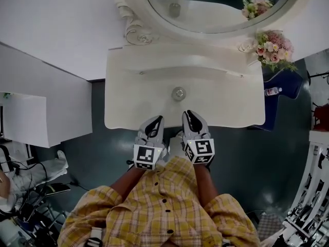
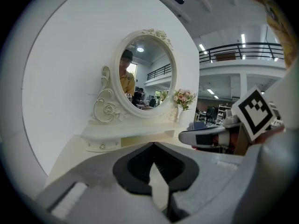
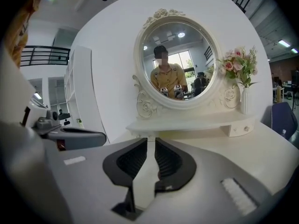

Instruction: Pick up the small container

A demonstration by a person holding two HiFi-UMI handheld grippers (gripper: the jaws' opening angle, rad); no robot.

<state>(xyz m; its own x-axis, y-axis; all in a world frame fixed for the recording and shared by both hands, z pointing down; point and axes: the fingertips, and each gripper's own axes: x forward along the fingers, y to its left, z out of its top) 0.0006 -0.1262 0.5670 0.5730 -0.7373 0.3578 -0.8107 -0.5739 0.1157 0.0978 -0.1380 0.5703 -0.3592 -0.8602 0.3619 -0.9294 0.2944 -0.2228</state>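
Observation:
The small container [image 1: 178, 93], a round silvery pot, stands in the middle of the white vanity table [image 1: 128, 102]. Both grippers hover side by side over the table's front edge, just short of the container. My left gripper [image 1: 157, 120] [image 2: 153, 144] has its tips touching and nothing between them. My right gripper [image 1: 189, 113] [image 3: 151, 139] shows a narrow empty gap between its jaws. Neither gripper view shows the container. Each gripper appears in the other's view: the right gripper [image 2: 205, 136], the left gripper [image 3: 74, 136].
An oval mirror [image 1: 216, 4] stands behind a raised shelf with small drawers [image 1: 180, 60]. A vase of pink flowers [image 1: 275, 48] sits at the shelf's right end. A blue chair [image 1: 285, 84] is right of the table, a white cabinet [image 1: 46, 107] left.

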